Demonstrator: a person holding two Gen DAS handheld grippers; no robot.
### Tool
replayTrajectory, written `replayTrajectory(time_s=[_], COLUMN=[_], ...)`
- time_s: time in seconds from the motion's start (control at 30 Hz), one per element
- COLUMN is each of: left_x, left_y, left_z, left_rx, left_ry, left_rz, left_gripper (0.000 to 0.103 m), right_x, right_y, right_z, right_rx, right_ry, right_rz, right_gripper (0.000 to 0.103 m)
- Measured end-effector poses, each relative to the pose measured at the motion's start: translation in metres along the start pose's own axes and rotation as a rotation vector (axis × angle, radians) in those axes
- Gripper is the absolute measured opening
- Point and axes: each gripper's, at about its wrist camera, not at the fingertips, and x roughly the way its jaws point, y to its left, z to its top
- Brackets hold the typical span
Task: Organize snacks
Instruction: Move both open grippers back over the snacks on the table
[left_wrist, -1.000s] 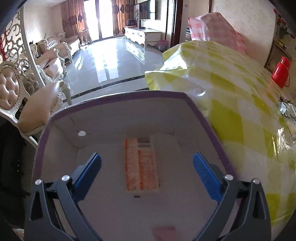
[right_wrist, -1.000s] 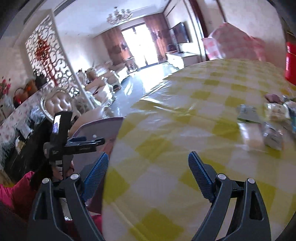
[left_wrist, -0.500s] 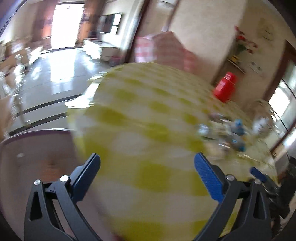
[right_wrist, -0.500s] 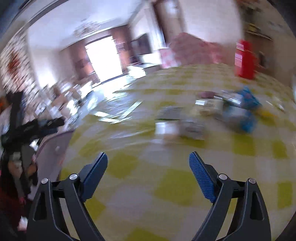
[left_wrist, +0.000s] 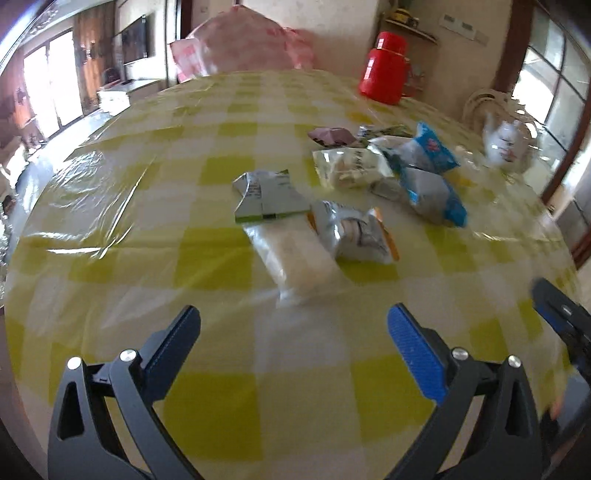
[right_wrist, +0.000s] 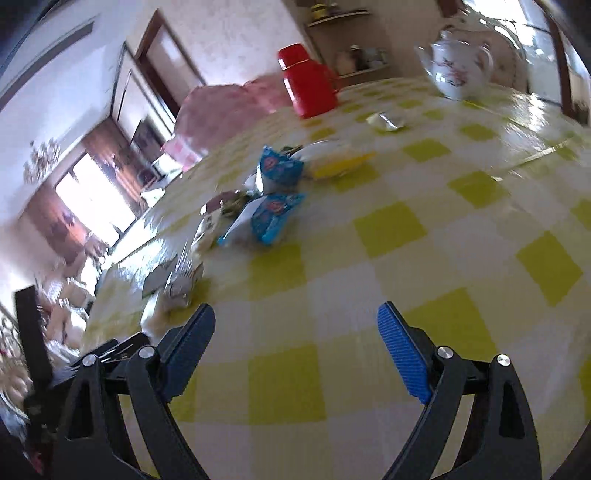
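Several snack packets lie in a loose pile on the yellow-checked tablecloth (left_wrist: 221, 369). Nearest my left gripper (left_wrist: 293, 334) is a clear packet with a pale snack (left_wrist: 295, 258), then a silver-and-orange packet (left_wrist: 356, 234), a green-and-white packet (left_wrist: 267, 197) and blue packets (left_wrist: 430, 190). My left gripper is open and empty, a short way in front of the clear packet. My right gripper (right_wrist: 295, 332) is open and empty over the cloth, to the right of the pile; the blue packets (right_wrist: 271, 218) lie ahead to its left.
A red thermos (left_wrist: 384, 66) and a white floral teapot (right_wrist: 461, 68) stand at the back of the table. A pink bag (left_wrist: 240, 44) sits behind the far edge. The right gripper's finger (left_wrist: 561, 314) shows at the right edge of the left wrist view.
My left gripper has swung from over the white box with the orange packet to over the table, facing the pile. My right gripper has moved right, past the pile.
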Motion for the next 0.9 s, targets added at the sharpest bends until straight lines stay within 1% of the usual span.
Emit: replayTrajectory(time_s=[0.1,0.17,0.2,0.23,0.27,0.33,0.43,0.47,0.53,0.57,0.63,0.67,0.7,0.73,0.77,0.83,0.87,0.9], left_x=[0.007,0.002,-0.005,-0.010,-0.010,-0.001,0.017,0.020,0.018,0.023,0.035,0.033,0.032,0.032,0.032,0.033,0.032,0.033], left_y=[0.001,-0.002,-0.006,-0.009,-0.013,-0.014,-0.002,0.001,-0.002,-0.006,-0.005,-0.004,-0.002,0.001,0.002,0.005,0.006,0.006], left_z=[0.002,0.006,0.009,0.012,0.016,0.019,0.014,0.015,0.020,0.023,0.025,0.026,0.026,0.026,0.027,0.030,0.032,0.034], left_rx=[-0.034,-0.046,-0.052,-0.048,-0.037,-0.045,-0.099,-0.110,-0.076,-0.032,-0.010,-0.005,-0.006,-0.009,-0.004,0.022,0.032,0.038], left_ry=[0.017,-0.015,-0.052,-0.072,-0.071,-0.034,0.021,0.036,0.010,0.017,0.073,0.058,0.052,0.053,0.048,0.034,0.020,0.020], left_rz=[0.009,-0.003,-0.001,0.004,0.014,0.028,0.058,0.052,0.083,0.103,0.103,0.101,0.109,0.106,0.101,0.140,0.137,0.135], left_gripper=[0.102,0.102,0.102,0.102,0.102,0.102,0.102,0.101,0.101,0.101,0.101,0.101,0.095,0.094,0.088,0.065,0.046,0.039], right_x=[0.001,-0.001,0.000,0.000,0.000,0.001,-0.001,-0.001,0.000,0.001,0.001,0.001,0.001,0.001,0.001,0.001,0.002,0.002], right_y=[0.000,0.006,0.006,0.007,0.006,0.002,-0.004,-0.004,-0.001,0.001,0.004,0.004,0.004,0.003,0.003,0.002,0.003,0.003], right_z=[0.001,0.002,0.003,0.004,0.004,0.004,0.004,0.004,0.003,0.003,0.002,0.002,0.001,0.002,0.002,0.002,0.002,0.002], right_rx=[-0.011,-0.029,-0.034,-0.034,-0.030,-0.005,0.028,0.030,0.017,0.008,-0.008,-0.010,-0.007,-0.004,0.001,0.006,0.005,0.002], right_ry=[-0.006,-0.009,-0.010,-0.011,-0.010,0.003,-0.004,-0.003,-0.001,-0.002,-0.004,-0.004,-0.006,-0.006,-0.006,-0.002,0.001,0.003], right_rz=[-0.012,-0.035,-0.048,-0.065,-0.075,-0.073,-0.069,-0.070,-0.075,-0.078,-0.078,-0.077,-0.076,-0.075,-0.073,-0.069,-0.066,-0.065], right_gripper=[0.087,0.087,0.087,0.087,0.087,0.087,0.087,0.087,0.087,0.087,0.087,0.087,0.087,0.087,0.087,0.087,0.087,0.087])
